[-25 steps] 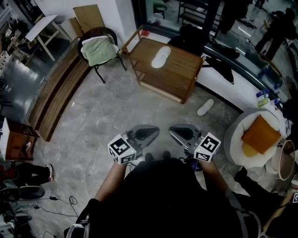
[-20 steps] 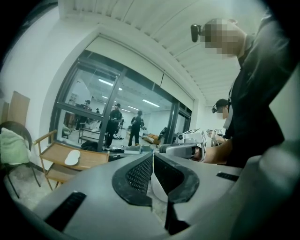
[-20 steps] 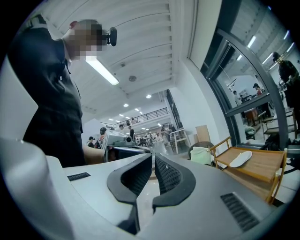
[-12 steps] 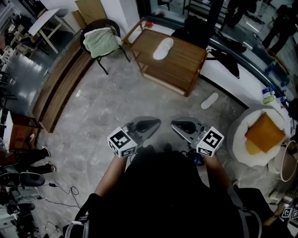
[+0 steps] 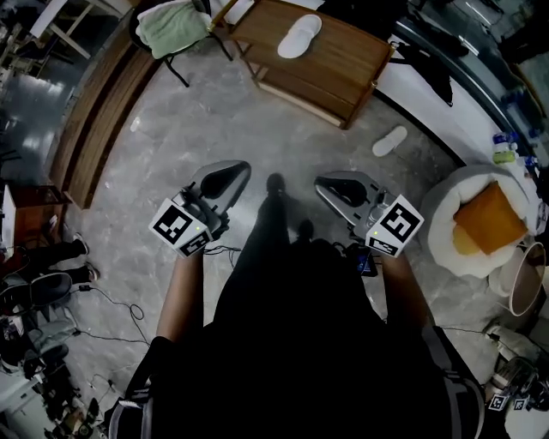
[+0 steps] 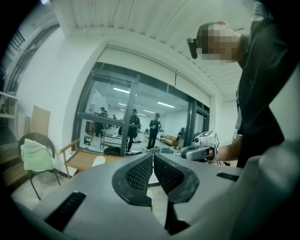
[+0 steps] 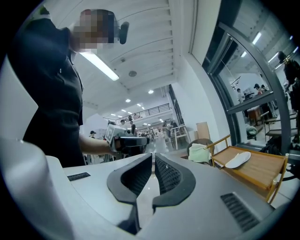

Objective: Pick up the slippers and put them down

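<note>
One white slipper (image 5: 299, 37) lies on the low wooden table (image 5: 343, 64) at the top of the head view. A second white slipper (image 5: 389, 141) lies on the grey floor right of the table. My left gripper (image 5: 240, 169) and right gripper (image 5: 322, 183) are held out level in front of the person's body, well short of both slippers. Both are shut with nothing between the pads. In the left gripper view the jaws (image 6: 153, 155) meet, and the table slipper (image 6: 97, 161) shows far off. The right gripper view shows its jaws (image 7: 153, 155) closed and the same slipper (image 7: 238, 159) on the table.
A chair with a green towel (image 5: 171, 21) stands left of the table. A long wooden bench (image 5: 94, 129) runs along the left. At the right sits a round white seat with an orange cushion (image 5: 485, 219). Cables (image 5: 111, 300) trail on the floor at the left.
The person has stepped toward the table, so it and the slippers sit higher in the head view. The left gripper has swung outward to the left. Both grippers stay shut.
</note>
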